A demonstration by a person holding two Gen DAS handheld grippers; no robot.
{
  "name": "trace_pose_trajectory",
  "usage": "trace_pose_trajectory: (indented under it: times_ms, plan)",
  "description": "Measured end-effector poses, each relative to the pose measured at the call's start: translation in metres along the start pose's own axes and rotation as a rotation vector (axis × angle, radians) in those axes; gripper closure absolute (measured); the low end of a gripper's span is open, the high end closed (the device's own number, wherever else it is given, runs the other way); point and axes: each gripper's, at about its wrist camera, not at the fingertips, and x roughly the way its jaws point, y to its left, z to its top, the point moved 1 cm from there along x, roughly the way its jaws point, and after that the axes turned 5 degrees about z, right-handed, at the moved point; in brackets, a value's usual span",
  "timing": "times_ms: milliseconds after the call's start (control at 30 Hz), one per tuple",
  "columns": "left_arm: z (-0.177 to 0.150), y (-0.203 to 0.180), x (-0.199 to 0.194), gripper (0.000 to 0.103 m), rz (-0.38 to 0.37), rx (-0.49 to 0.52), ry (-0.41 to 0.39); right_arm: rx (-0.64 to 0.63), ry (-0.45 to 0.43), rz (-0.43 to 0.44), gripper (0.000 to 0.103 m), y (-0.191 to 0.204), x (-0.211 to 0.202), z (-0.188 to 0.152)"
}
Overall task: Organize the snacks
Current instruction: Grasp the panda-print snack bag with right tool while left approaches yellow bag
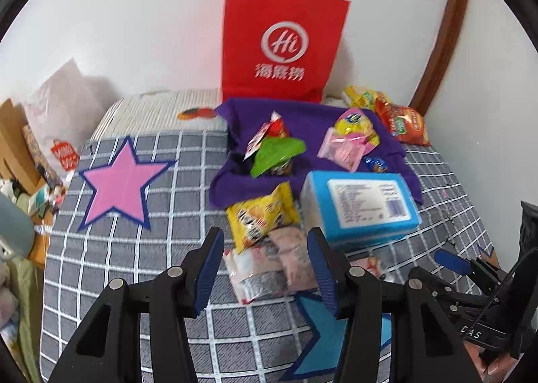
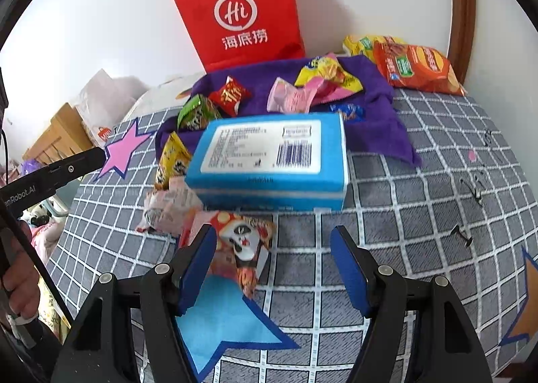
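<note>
Snacks lie scattered on a purple cloth [image 1: 235, 188] [image 2: 380, 114] and on the grey checked bedspread [image 1: 168, 282] [image 2: 386, 231]. A blue box [image 1: 363, 208] [image 2: 272, 161] sits in the middle. Beside it are a yellow packet [image 1: 262, 215] [image 2: 169, 161] and a pale pink packet [image 1: 272, 265] [image 2: 168, 204]. My left gripper [image 1: 265, 268] hovers open over the pale pink packet, not touching it. My right gripper [image 2: 274, 265] is open just in front of the box, and a panda-print packet [image 2: 245, 245] lies by its left finger. A red paper bag [image 1: 282, 40] [image 2: 238, 9] stands at the wall.
On the cloth lie a green packet [image 1: 275, 154] [image 2: 195, 112], a red one [image 2: 232, 95] and pink and yellow ones [image 1: 349, 141] [image 2: 322, 80]. An orange chip bag [image 1: 403, 124] [image 2: 417, 68] is at the back right. Clutter lines the bed's left edge [image 1: 27, 154].
</note>
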Motion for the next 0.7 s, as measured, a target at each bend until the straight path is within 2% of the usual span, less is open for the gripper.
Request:
trace_pose_trajectory:
  times_ms: [167,300,367,433,633,667,700]
  plan:
    - [-0.010,0.016,0.018,0.054,-0.003,-0.040,0.046,0.017,0.036,0.021,0.033,0.000,0.018,-0.010]
    - [-0.013,0.025,0.027,0.054,-0.005,-0.060,0.064,0.072,0.042,0.116,0.032,0.003,0.028,-0.012]
    - [-0.013,0.029,0.030,0.054,-0.008,-0.069,0.073,0.082,0.048,0.148,0.026,0.008,0.032,-0.011]
    - [-0.013,0.030,0.032,0.054,-0.009,-0.073,0.073,0.073,0.055,0.129,0.021,0.015,0.039,-0.010]
    - [-0.015,0.030,0.040,0.054,-0.015,-0.067,0.087,0.071,0.113,0.109,0.019,0.028,0.068,-0.013]
    - [-0.015,0.030,0.041,0.054,-0.016,-0.065,0.090,0.072,0.106,0.108,0.019,0.029,0.070,-0.013]
    - [-0.015,0.029,0.043,0.054,-0.017,-0.063,0.093,0.074,0.103,0.114,0.023,0.028,0.071,-0.014]
